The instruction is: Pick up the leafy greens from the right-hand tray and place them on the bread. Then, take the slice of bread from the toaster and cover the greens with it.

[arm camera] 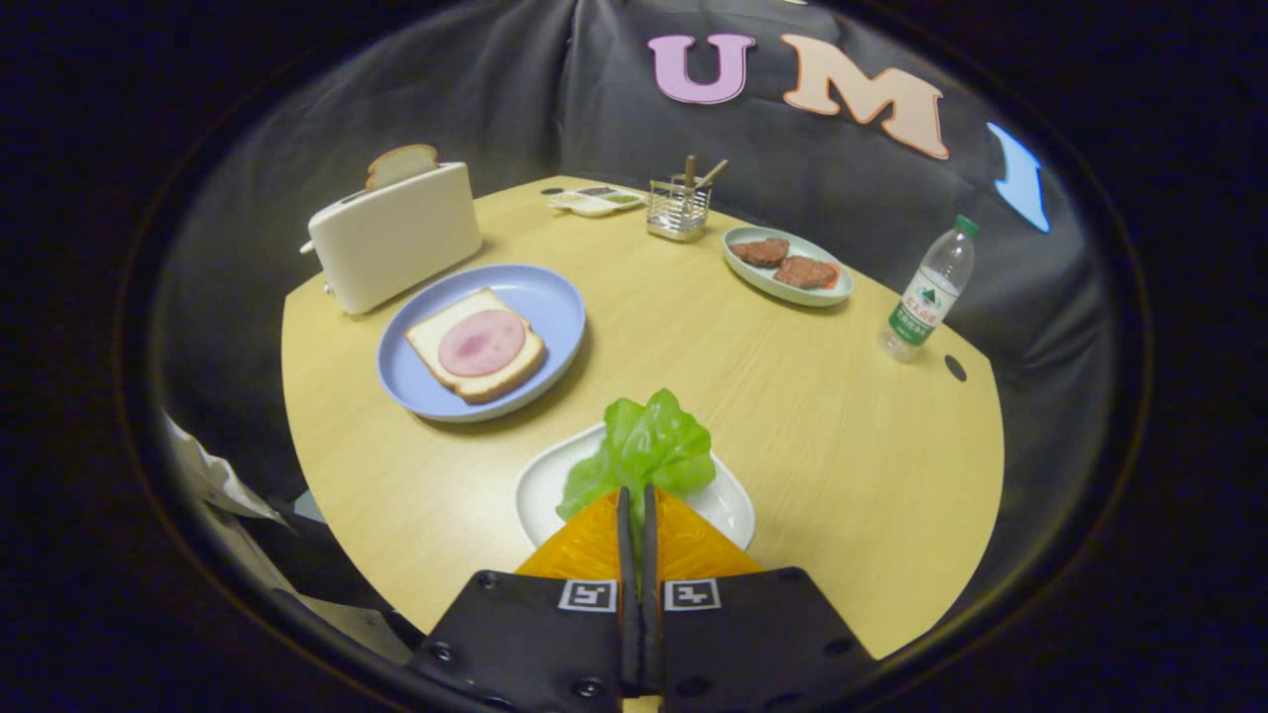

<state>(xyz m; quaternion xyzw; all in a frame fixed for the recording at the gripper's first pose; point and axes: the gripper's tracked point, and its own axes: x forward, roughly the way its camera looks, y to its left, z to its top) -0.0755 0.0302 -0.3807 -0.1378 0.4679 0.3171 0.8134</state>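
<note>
My gripper [637,492] is shut on the leafy greens [646,451], which stick up from between the fingertips above a white tray [540,485]. Beyond them to the left lies a blue plate [555,297] holding a slice of bread [428,347] topped with a round of pink ham [481,342]. Behind that plate stands a white toaster [396,238] with a second slice of bread [401,163] poking out of its slot.
A pale green dish [788,287] with two brown patties sits far right. A wire utensil holder [679,208] and a small divided tray [594,201] stand at the back. A water bottle [926,292] is near the table's right edge.
</note>
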